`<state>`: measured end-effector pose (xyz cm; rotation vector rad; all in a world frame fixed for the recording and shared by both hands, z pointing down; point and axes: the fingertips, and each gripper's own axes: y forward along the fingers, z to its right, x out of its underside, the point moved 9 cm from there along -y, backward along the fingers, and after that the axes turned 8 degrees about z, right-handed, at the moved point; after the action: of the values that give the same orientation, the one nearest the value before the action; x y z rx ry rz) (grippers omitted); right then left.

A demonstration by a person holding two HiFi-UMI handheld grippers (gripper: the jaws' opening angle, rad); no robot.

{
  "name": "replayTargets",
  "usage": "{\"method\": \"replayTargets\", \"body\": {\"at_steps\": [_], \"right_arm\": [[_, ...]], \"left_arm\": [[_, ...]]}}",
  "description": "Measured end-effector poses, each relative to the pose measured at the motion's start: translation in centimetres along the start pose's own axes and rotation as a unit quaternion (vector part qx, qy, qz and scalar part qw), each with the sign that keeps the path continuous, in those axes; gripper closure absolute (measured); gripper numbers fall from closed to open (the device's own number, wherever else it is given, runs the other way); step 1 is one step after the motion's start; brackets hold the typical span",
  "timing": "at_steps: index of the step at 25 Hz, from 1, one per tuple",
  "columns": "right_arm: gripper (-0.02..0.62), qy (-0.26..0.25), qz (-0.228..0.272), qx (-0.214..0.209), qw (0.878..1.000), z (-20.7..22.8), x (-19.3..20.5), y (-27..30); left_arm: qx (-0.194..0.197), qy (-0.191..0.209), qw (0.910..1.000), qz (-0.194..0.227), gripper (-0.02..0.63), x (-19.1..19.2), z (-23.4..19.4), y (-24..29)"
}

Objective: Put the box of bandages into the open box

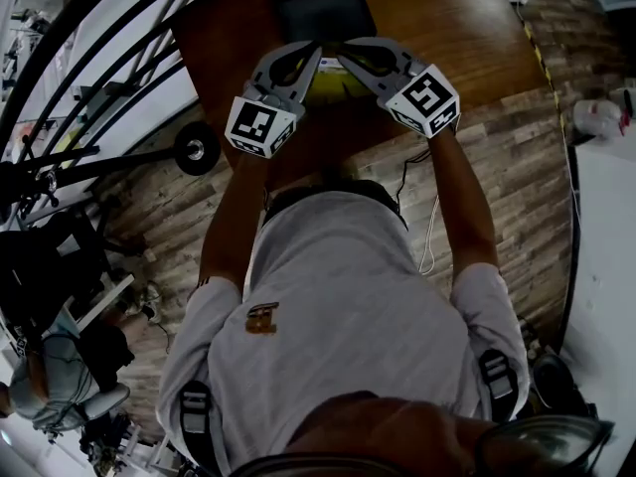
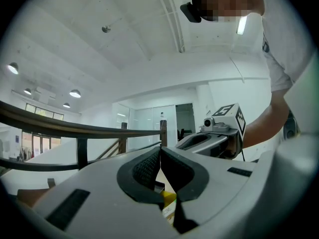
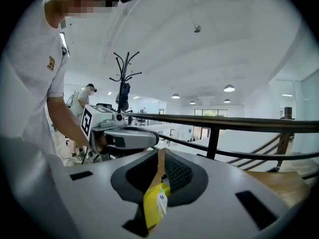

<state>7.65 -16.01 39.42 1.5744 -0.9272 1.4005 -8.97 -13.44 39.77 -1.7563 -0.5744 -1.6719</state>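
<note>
The yellow box of bandages [image 1: 333,79] shows between the two gripper tips over the wooden table [image 1: 457,38]. My right gripper [image 3: 162,163] is shut on a thin brown flap [image 3: 160,169] that rises from the yellow box [image 3: 154,205], which hangs under the pads. My left gripper [image 2: 160,156] is shut, its pads meeting with no gap. The yellow box [image 2: 168,199] peeks out just below them. In the head view the left gripper [image 1: 316,56] and right gripper [image 1: 345,58] almost touch. A dark box [image 1: 323,8] sits just beyond them, its inside too dim to make out.
A black railing [image 1: 109,78] curves along the left, with a round black wheel [image 1: 196,148] on the plank floor. A white surface [image 1: 606,246] lies at the right. A white cable [image 1: 429,237] trails on the floor. A coat stand [image 3: 124,78] and a person [image 3: 84,96] stand far off.
</note>
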Motion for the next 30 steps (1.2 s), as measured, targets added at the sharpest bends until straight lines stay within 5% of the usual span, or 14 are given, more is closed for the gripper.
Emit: {"method": "replayTargets", "body": {"at_steps": [10, 30], "right_arm": [[0.555, 0.026, 0.106, 0.032, 0.994, -1.8, -2.5, -1.7], [0.563, 0.048, 0.183, 0.035, 0.981, -3.2, -4.8, -4.3]], "left_arm": [[0.022, -0.008, 0.9995, 0.022, 0.586, -2.7, 1.2, -0.4], [0.045, -0.002, 0.9974, 0.055, 0.586, -6.2, 3.3, -0.9]]}}
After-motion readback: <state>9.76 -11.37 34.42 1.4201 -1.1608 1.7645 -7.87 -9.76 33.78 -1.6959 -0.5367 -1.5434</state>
